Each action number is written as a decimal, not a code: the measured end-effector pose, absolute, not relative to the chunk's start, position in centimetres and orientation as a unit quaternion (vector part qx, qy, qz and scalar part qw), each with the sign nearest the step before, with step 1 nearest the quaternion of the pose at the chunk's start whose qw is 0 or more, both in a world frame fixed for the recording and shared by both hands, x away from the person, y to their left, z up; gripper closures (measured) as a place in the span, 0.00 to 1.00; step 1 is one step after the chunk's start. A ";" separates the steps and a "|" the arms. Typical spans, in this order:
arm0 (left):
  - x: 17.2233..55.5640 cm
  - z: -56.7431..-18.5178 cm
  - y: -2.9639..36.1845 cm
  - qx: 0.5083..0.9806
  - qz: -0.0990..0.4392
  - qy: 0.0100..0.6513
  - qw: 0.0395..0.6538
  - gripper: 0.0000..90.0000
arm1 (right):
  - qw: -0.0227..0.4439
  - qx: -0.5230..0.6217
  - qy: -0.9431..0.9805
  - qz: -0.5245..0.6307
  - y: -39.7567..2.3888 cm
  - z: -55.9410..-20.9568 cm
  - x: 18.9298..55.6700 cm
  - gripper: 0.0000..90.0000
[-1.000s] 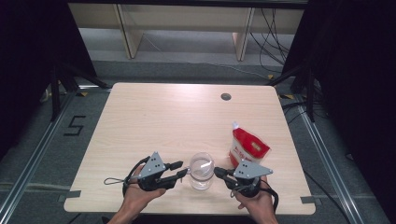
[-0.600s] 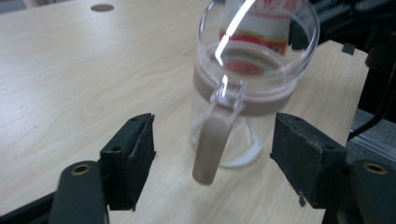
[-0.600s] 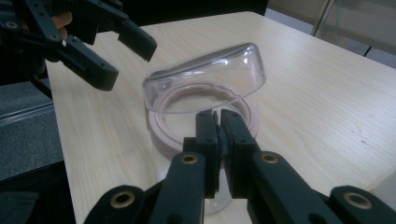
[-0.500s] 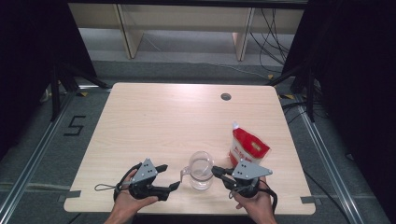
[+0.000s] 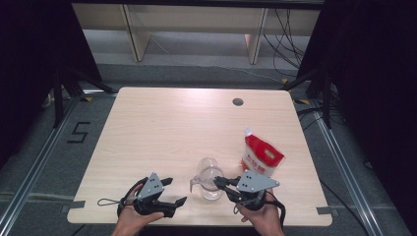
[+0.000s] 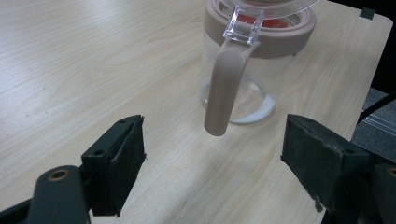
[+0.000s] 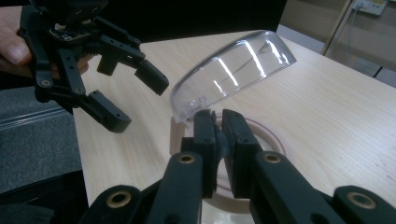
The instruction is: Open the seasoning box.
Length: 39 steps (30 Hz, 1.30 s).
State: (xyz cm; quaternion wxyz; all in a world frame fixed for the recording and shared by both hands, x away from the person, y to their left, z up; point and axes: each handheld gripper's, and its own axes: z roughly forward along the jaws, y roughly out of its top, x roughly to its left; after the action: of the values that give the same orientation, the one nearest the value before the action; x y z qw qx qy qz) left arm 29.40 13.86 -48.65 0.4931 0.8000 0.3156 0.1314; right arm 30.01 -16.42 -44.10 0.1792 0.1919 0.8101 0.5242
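Left gripper [image 5: 173,191], jaws just opened, sits apart from the jug [image 5: 209,178].

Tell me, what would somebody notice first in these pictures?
Probably the clear glass jug near the front edge of the wooden table, with its see-through lid tipped up. The right hand-held gripper is shut at the jug's rim, and the left hand-held gripper sits open beside the handle. Next, the red and white bag just behind the jug.
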 end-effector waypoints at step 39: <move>29.1 -49.2 14.9 0.809 0.130 0.314 0.480 0.18 | 0.186 0.198 0.804 0.529 -17.7 -44.3 29.4 0.79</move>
State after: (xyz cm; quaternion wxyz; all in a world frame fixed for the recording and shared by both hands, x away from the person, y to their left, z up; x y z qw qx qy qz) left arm 29.06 14.92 -49.16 0.4801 0.8088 0.3139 0.1297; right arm 29.43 -17.68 -44.30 0.1856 0.1976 0.8044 0.5286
